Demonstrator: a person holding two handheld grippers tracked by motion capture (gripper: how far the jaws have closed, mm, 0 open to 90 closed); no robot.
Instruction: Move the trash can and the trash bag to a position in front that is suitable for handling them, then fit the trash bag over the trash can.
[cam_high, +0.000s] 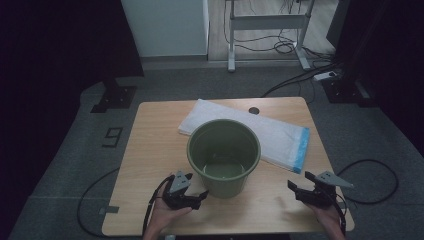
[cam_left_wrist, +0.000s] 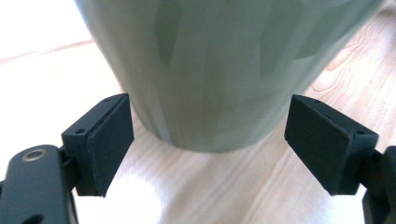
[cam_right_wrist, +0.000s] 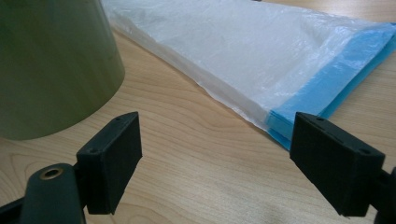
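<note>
Risk of tipping or sliding the green bucket (cam_high: 224, 156) if the left gripper (cam_left_wrist: 208, 140), jaws wide apart at the base, pushes instead of gripping; right gripper (cam_right_wrist: 215, 158), jaws likewise apart, aimed at bare table (cam_high: 150, 150) near the folded plastic bag (cam_high: 250, 132). Bucket upright, empty, mid-table, resting partly on the bag.

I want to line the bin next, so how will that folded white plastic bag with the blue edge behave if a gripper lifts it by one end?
The plastic bag looks thin and crinkly, so it will likely droop and unfold. It is probably very light. Its glossy film may slip between the right gripper pads.
</note>
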